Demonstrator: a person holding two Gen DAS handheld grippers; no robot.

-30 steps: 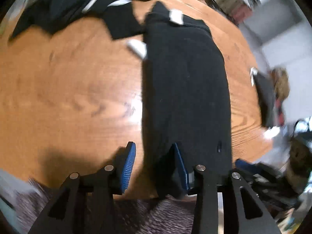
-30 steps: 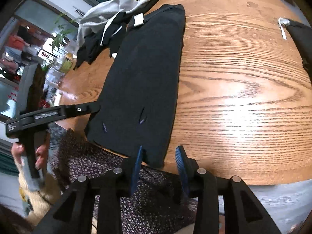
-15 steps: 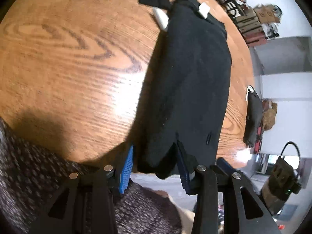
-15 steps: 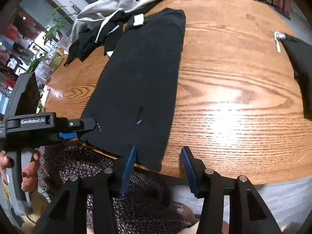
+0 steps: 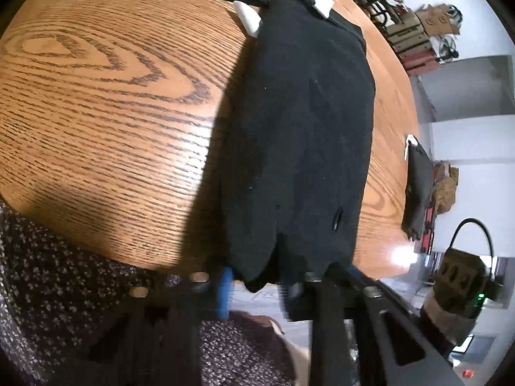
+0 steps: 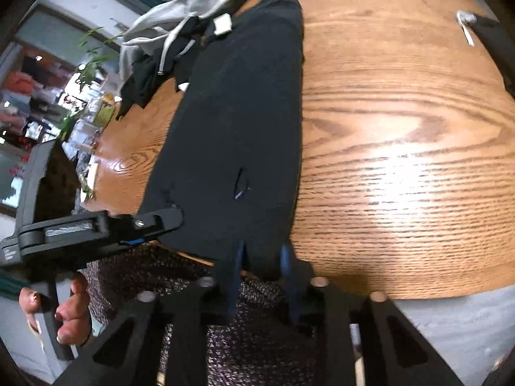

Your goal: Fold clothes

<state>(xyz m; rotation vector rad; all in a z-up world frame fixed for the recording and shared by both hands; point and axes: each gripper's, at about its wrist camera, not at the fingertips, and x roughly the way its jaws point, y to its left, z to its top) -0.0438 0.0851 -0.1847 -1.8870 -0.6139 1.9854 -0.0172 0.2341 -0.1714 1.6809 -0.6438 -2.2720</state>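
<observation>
both tools sit at the near edge of the wooden surface (image 6: 402,135), each with its jaws closing on the hem of the black garment (image 5: 305,122) that lies stretched lengthwise away from the person. left tool (image 5: 257,286) has a hanging corner of that hem between its blue pads (image 5: 224,292), and the cloth looks pinched there, though the picture is blurred at the tips. right tool (image 6: 262,267) has the other near corner of the hem between its fingers, the fabric filling the narrow gap and pressed from both sides. only the right wrist view shows the left tool from the side, its black body reaching in over the surface edge to the garment, with the person's hand (image 6: 61,315) wrapped around its handle low on the left. that same view alone shows a heap of grey and black clothes (image 6: 167,41) at the far end of the surface, touching the garment's far end, and a blurred room with green plants beyond it. left wrist view gives instead a second dark folded piece (image 5: 418,186) with a white tag, well apart on the far right edge of the surface, plus stacked cardboard boxes (image 5: 428,29) against a white wall; their contents cannot be made out. a speckled dark sweater (image 5: 48,289) on the person fills the bottom of both views, just below the surface edge.
</observation>
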